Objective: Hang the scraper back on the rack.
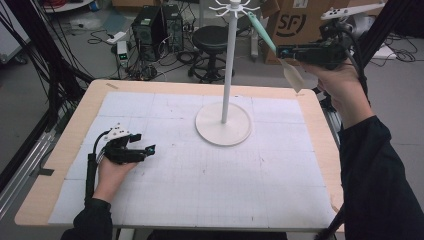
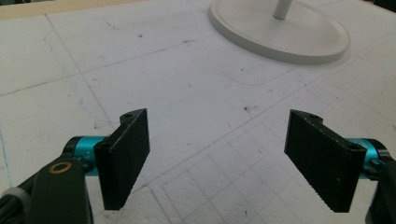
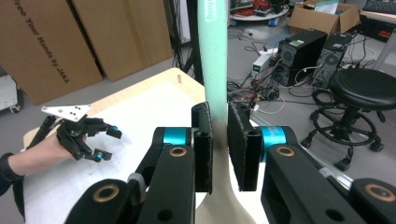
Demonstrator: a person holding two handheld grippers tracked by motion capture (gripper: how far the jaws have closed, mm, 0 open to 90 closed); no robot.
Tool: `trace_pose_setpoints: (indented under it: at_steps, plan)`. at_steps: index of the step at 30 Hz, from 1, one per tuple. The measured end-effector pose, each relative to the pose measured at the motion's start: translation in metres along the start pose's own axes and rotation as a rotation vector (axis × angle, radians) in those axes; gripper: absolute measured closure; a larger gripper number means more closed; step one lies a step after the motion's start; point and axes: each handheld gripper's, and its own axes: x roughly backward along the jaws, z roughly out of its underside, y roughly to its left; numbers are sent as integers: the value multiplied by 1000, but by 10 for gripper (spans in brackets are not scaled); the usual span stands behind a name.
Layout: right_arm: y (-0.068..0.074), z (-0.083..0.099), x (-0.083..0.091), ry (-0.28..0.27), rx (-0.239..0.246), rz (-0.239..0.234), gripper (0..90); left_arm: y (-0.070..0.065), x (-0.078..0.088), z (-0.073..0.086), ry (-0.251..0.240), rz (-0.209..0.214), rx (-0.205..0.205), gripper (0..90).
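Note:
A spatula (image 1: 263, 34) with a mint-green handle and a cream blade hangs tilted in the air over the table's far right corner. My right gripper (image 1: 280, 51) is shut on its lower handle, and the handle's top end reaches up beside the hooks (image 1: 233, 7) of a white stand (image 1: 228, 65). In the right gripper view the handle (image 3: 213, 56) rises upright, pinched between both pads of the right gripper (image 3: 218, 109). My left gripper (image 1: 145, 142) rests on the white mat (image 1: 210, 180) at the left, open and holding nothing (image 2: 219, 116).
The stand's round base (image 1: 223, 131) sits at the mat's far middle, also ahead of the left gripper (image 2: 280, 35). Behind the table are a black stool (image 1: 212, 37), computer towers (image 1: 157, 25), floor cables and cardboard boxes (image 1: 295, 22).

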Motion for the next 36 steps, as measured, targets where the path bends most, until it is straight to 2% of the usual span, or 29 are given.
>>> trace_pose_setpoints:
  at_steps: [4, 7, 12, 15, 16, 17, 21, 25, 29, 36]
  plan:
    - [0, 3, -3, 5, 15, 7, 764, 0, 1, 0, -1, 1, 3, 229]
    - [-1, 10, -2, -27, 23, -7, 646, 1, 2, 0, -3, 2, 6, 229]
    - [1, 33, 2, -31, 59, -26, 486, 1, 2, 0, -4, -3, 6, 228]
    - [1, 55, 2, -29, 63, -17, 420, 1, 3, 0, -5, -4, 5, 229]
    - [1, 72, 1, -25, 65, -9, 371, 2, 2, 0, -7, -4, 7, 229]
    - [1, 72, 1, -25, 65, -9, 371, 2, 3, 0, -7, -4, 8, 229]
    - [2, 111, -1, -11, 57, -8, 315, 2, 2, 0, 3, -9, 14, 228]
    - [3, 156, -5, 10, 33, 2, 287, 2, 3, 0, 8, -10, 11, 228]
    - [1, 189, -11, 30, 5, 8, 273, 1, 3, 1, 22, -15, 9, 227]
    - [3, 230, -20, 63, -10, 36, 252, -1, 3, 2, 58, -24, -3, 225]
